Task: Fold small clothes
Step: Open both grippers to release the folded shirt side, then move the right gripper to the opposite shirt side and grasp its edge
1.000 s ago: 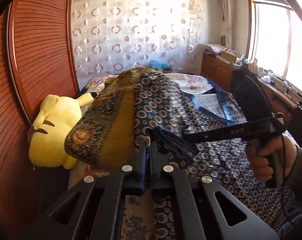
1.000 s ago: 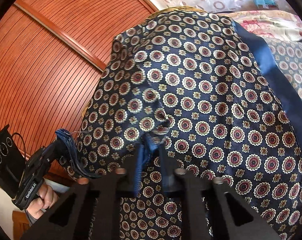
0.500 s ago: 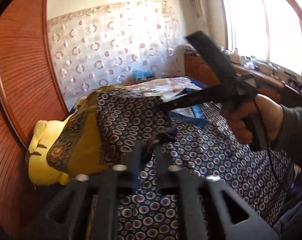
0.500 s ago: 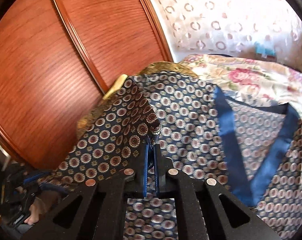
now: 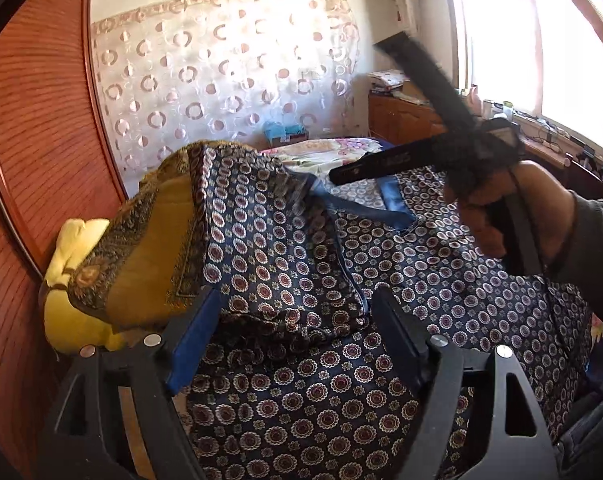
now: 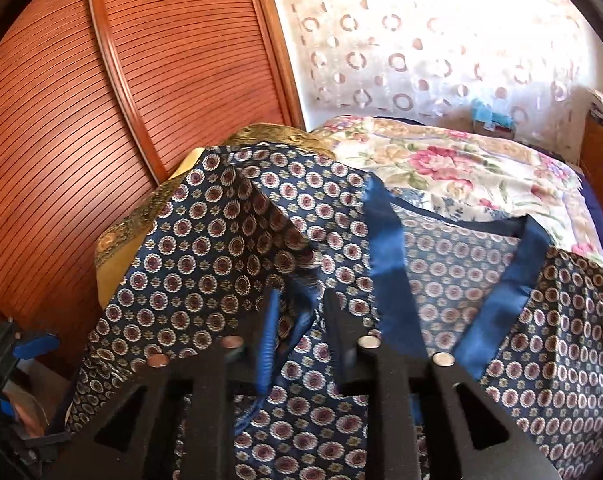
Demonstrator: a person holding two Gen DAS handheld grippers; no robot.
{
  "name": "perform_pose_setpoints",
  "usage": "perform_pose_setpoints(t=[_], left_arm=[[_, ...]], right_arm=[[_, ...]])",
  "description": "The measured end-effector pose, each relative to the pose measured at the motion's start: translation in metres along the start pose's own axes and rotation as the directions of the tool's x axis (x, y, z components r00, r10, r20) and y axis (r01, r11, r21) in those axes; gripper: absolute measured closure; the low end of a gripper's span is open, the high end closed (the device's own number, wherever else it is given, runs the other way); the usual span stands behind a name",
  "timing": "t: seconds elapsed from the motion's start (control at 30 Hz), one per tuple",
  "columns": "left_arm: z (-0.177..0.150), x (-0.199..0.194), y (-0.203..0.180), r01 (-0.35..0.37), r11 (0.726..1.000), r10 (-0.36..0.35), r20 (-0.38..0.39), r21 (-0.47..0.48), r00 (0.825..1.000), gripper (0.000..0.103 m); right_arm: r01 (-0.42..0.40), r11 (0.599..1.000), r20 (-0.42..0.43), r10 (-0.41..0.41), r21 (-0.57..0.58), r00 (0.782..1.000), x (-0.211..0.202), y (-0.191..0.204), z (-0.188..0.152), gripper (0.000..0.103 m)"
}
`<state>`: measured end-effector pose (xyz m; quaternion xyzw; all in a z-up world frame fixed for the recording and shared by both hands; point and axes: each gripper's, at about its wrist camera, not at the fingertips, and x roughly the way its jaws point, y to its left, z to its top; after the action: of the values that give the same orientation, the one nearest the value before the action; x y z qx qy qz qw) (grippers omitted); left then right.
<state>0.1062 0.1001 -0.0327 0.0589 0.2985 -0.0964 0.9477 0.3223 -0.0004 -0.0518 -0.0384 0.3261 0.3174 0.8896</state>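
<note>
Left wrist view: I see my left gripper (image 5: 293,340) low in the frame, its jaws opening wide, with a folded-over flap of the patterned garment (image 5: 285,248) lying between them, no pad pressing on it.
Far left: a yellow plush toy (image 5: 67,280) sits against the wooden wardrobe door (image 5: 33,128); a gold-brown cushion (image 5: 149,248) leans on it, and the garment drapes over the cushion's right side.
Garment: it is dark blue with round medallions and a plain blue collar band (image 6: 385,264), spread across the bed (image 6: 481,168) from the cushion towards the right, neckline facing the far end.
Right of frame: my right hand (image 5: 501,208) holds the right gripper (image 5: 341,176) above the collar area.
Right wrist view: its jaws are opening. A ridge of cloth appears to stand between the blue pads (image 6: 268,340), but motion blur keeps me from saying for certain that it has slipped free.
Step in hand: I judge this as the release after carrying the left side of the garment inward, one fold laid down.
Next move: I think it calls for lifting both grippers clear, then taking the opposite edge and bringing it across to match. The cushion under the left side could let the fold slide.
</note>
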Motion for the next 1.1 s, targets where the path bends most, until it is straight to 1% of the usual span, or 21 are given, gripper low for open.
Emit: perform_pose_setpoints(t=[0.07,0.13,0.2,0.27,0.47,0.5,0.53,0.6,0.67,0.8,0.87,0.97,1.1], left_arm=[[0.0,0.007,-0.003,0.005,1.0,-0.005,-0.009,-0.014,1.0,0.025],[0.001,0.014,-0.007,0.011,1.0,-0.012,-0.016,-0.023,1.0,0.025],[0.004,0.022,-0.012,0.024,0.999,-0.025,-0.027,-0.034,0.999,0.025],[0.007,0.03,-0.018,0.034,0.998,-0.036,-0.039,-0.043,0.999,0.025],[0.019,0.056,-0.043,0.048,0.997,-0.052,-0.076,-0.055,0.996,0.025],[0.021,0.061,-0.052,0.039,0.998,-0.043,-0.083,-0.044,0.996,0.025],[0.022,0.065,-0.057,0.038,0.999,-0.041,-0.087,-0.036,0.995,0.025],[0.026,0.072,-0.071,0.055,0.998,-0.055,-0.097,-0.011,0.994,0.025],[0.029,0.078,-0.085,0.068,0.998,-0.068,-0.106,0.006,0.992,0.025],[0.038,0.091,-0.113,0.099,0.994,-0.094,-0.122,0.038,0.988,0.025],[0.042,0.098,-0.126,0.113,0.992,-0.106,-0.129,0.052,0.986,0.025],[0.045,0.109,-0.145,0.13,0.988,-0.117,-0.144,0.08,0.983,0.025],[0.048,0.128,-0.17,0.151,0.981,-0.128,-0.183,0.12,0.975,0.025]], right_arm=[[0.005,1.0,0.004,-0.005,-0.003,1.0,-0.007,-0.003,-0.002,0.06],[0.024,0.999,0.013,-0.024,-0.022,1.0,-0.018,-0.007,-0.006,0.057],[0.058,0.998,0.018,-0.057,-0.041,0.998,-0.032,-0.015,-0.014,0.05],[0.094,0.994,0.024,-0.093,-0.047,0.995,-0.045,-0.027,-0.024,0.05],[0.16,0.987,0.026,-0.159,-0.009,0.987,-0.088,-0.068,-0.057,0.049],[0.176,0.984,0.022,-0.176,-0.008,0.984,-0.096,-0.075,-0.064,0.049],[0.189,0.982,0.021,-0.189,-0.009,0.982,-0.111,-0.073,-0.069,0.049],[0.214,0.977,0.031,-0.214,0.006,0.976,-0.128,-0.084,-0.083,0.048],[0.216,0.976,0.036,-0.217,0.028,0.976,-0.144,-0.092,-0.091,0.047],[0.258,0.965,0.05,-0.261,0.053,0.964,-0.173,-0.109,-0.108,0.041],[0.276,0.959,0.051,-0.279,0.06,0.959,-0.183,-0.116,-0.116,0.038],[0.309,0.948,0.038,-0.312,0.079,0.949,-0.197,-0.132,-0.126,0.038],[0.342,0.934,0.027,-0.347,0.103,0.938,-0.202,-0.142,-0.132,0.038]])
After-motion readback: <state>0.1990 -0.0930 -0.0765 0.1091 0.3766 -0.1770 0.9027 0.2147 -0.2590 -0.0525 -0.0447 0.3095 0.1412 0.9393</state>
